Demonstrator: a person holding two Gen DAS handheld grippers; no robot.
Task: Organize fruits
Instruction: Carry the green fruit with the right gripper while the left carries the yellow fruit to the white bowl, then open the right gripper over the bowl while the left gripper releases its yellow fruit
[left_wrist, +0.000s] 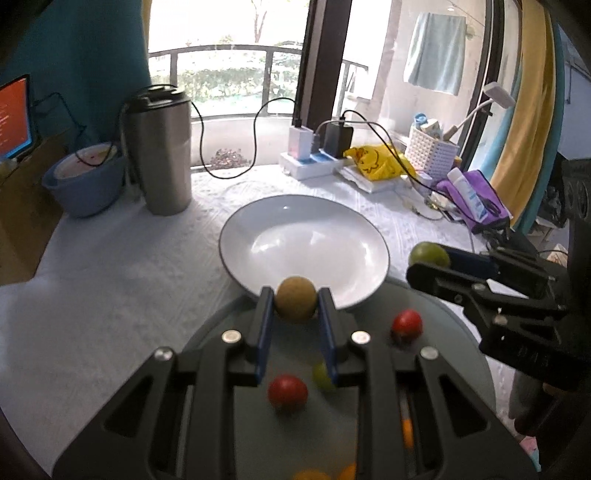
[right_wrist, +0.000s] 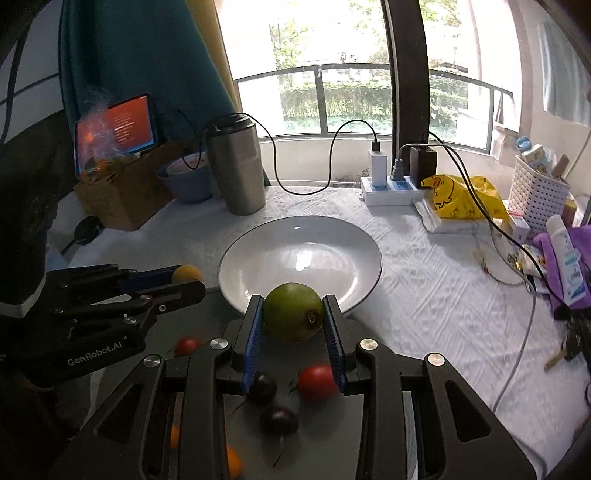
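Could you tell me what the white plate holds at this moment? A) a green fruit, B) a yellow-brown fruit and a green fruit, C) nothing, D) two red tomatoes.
C: the white plate shows only bare glaze, while the green fruit is clamped in the right tool and the yellow-brown fruit in the left tool, both at the plate's near rim.

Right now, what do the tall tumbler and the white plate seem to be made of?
Tumbler: looks like brushed stainless steel, a dull grey sheen with soft vertical streaks, under a dark, probably plastic lid.
White plate: likely glazed ceramic, glossy with sharp window reflections and a thin dark rim line; melamine cannot be ruled out.
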